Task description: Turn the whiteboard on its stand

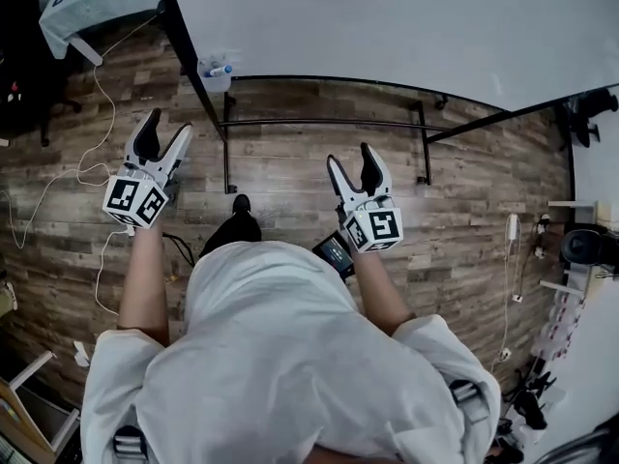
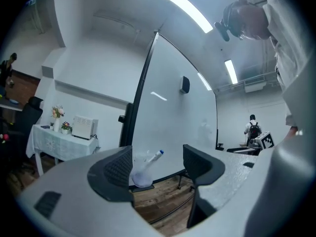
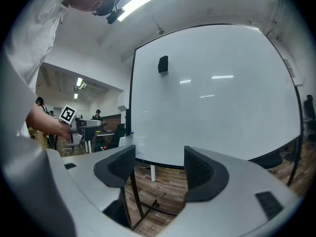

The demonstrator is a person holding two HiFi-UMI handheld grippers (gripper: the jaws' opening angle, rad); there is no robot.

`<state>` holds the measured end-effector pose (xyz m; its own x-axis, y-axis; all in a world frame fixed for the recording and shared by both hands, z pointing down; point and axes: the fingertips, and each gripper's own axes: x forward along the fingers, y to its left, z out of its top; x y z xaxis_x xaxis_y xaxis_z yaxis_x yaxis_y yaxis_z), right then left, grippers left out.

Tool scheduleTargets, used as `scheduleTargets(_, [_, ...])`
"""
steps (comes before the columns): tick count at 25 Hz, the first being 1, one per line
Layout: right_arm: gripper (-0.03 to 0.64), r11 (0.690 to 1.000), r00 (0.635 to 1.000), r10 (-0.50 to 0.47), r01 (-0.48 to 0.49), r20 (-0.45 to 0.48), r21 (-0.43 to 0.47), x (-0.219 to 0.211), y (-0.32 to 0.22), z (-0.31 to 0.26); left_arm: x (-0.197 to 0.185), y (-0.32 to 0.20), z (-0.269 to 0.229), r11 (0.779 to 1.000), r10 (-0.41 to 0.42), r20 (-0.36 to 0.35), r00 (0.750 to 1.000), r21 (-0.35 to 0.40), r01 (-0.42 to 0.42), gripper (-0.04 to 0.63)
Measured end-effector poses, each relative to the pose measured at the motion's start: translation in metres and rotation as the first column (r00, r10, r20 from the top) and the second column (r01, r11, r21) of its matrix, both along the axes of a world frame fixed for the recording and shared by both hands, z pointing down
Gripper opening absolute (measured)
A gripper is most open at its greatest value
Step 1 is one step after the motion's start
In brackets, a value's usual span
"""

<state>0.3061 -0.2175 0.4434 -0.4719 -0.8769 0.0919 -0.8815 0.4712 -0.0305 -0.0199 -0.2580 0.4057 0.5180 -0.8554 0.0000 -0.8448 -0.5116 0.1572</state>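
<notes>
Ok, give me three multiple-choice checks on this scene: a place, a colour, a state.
1. Where is the clear plastic cup? A on the floor; B at the large black-framed whiteboard's lower left corner; C on the clothed table.
2. What colour is the cap of the slim marker pen in it? A red; B blue; C green.
3. How do the left tongs and right tongs stand? A both open, empty; B both shut on the frame; C one shut on the pen.
Key: B, it hangs on that corner; B, its tip shows blue; A, each gripper view shows spread pads, nothing gripped.
</notes>
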Motion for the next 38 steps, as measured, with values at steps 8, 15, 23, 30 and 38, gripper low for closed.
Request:
scheduleTargets(8, [0.302,0.999,0.999,0.032,-0.031,-0.018,0.034,-0.027,-0.054,-0.024,-0.039,-0.079,-0.026,0.998,0.054,0.007,0.999,0.043,-0.054,0.304])
scheduleTargets(15, [0.302,0.996,0.997,0.072,-0.071,-0.018,0.057,-0.053,-0.087,-0.032,-0.051,-0.137,-0.027,0.984,0.172,0.062,0.983,0.037,-0.174,0.310])
scheduleTargets(23, [0.301,0.994,0.994,0.101,-0.099,-0.044,0.041,-0.069,-0.108,-0.026,-0.037,-0.177,-0.008,0.948,0.316,0.068,0.946,0.007,-0.317,0.314])
scheduleTargets(30, [0.296,0.997,0.996,0.068,-0.066,-0.060,0.029,-0.072,-0.132,-0.015,-0.017,-0.200,-0.007,0.923,0.384,0.059,0.921,0.008,-0.386,0.313])
scheduleTargets(38, [0.293,0.998,0.998,0.035,-0.033,-0.059,0.046,-0.076,-0.159,-0.016,-0.005,-0.210,-0.008,0.911,0.411,0.079,0.908,0.010,-0.413,0.311])
